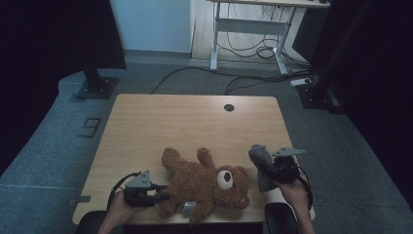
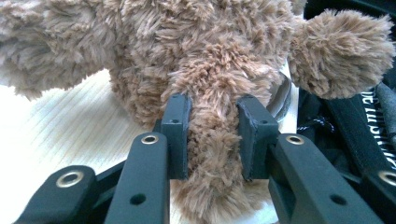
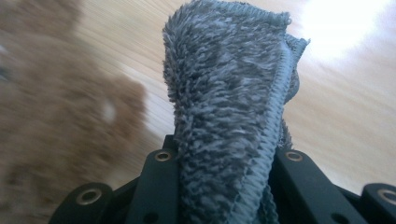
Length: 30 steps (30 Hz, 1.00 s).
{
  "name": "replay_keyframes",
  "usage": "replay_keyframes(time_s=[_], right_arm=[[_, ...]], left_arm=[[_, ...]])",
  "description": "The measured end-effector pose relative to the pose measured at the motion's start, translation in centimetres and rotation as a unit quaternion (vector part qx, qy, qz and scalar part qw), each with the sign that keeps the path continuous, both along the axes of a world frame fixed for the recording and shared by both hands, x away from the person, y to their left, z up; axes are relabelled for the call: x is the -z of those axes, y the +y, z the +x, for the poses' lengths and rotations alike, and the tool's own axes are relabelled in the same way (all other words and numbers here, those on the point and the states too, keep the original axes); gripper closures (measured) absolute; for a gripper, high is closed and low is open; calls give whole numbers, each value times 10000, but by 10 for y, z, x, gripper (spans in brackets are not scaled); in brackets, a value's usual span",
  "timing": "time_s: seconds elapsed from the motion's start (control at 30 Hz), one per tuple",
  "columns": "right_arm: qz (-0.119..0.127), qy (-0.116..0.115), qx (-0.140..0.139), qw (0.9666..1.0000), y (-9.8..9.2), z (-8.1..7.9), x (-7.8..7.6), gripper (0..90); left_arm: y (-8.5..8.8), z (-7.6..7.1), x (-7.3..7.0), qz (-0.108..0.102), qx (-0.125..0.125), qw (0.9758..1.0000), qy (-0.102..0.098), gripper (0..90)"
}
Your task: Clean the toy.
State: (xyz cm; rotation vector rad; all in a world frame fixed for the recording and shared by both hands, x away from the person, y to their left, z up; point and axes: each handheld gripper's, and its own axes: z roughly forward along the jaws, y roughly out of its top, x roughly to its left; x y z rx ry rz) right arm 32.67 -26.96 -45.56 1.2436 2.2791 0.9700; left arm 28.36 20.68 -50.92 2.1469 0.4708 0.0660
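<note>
Nearest the camera, at the worktop's near edge, the left gripper point(image 1: 158, 194) has its fingers point(image 2: 176, 135) pressed on one furry limb of the brown teddy bear point(image 1: 207, 187); in the left gripper view the two black pads squeeze the plush from both sides, with the rest of the body rising behind them. The bear lies sprawled across the front middle of the worktop point(image 1: 160, 122), its pale muzzle turned toward the right-hand side. Just beside its head, the right gripper point(image 1: 270, 168) is lifted off the surface with a grey fuzzy cloth point(image 1: 260, 163) pinched between its fingers; the right gripper view shows the stitched hem of that cloth point(image 3: 229, 116) standing up from between the jaws, and the blurred bear behind it. What kind of cloth it is, a small garment or a rag, cannot be told.

The step in hand looks like the pick-up of the cloth while the bear is pinned steady. Next, the cloth probably needs carrying across to the bear, which calls for the left grip staying firm and the right one not slackening mid-air.
</note>
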Motion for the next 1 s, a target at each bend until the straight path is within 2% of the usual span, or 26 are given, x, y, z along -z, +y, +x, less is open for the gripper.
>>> replay_keyframes(time_s=[0.03,0.17,0.3,0.33,0.37,0.47,0.6,0.77,1.0], right_arm=[[0,0,0,10000,0,0,0,711],[152,-24,-343,9993,19,4,-11,709],[345,82,-770,9964,40,10,-16,706],[344,174,-985,9944,52,14,-13,705],[344,174,-985,9944,52,14,-13,705],[209,363,-1178,9922,67,21,-1,702],[232,578,-1132,9916,68,31,14,702],[19,728,-942,9929,60,38,27,703],[-294,928,-702,9928,50,45,47,702]], left_arm=[[0,0,0,4,3,10000,0,666],[0,0,1,9,24,10000,22,666],[-1,0,2,23,45,10000,20,666],[-1,0,2,28,48,10000,21,666],[-1,0,2,34,52,10000,21,666],[-1,0,3,48,64,10000,36,666],[-2,0,3,58,67,10000,32,673],[-3,-1,3,113,97,9999,-10,684],[-3,-1,2,128,103,9999,-37,684]])
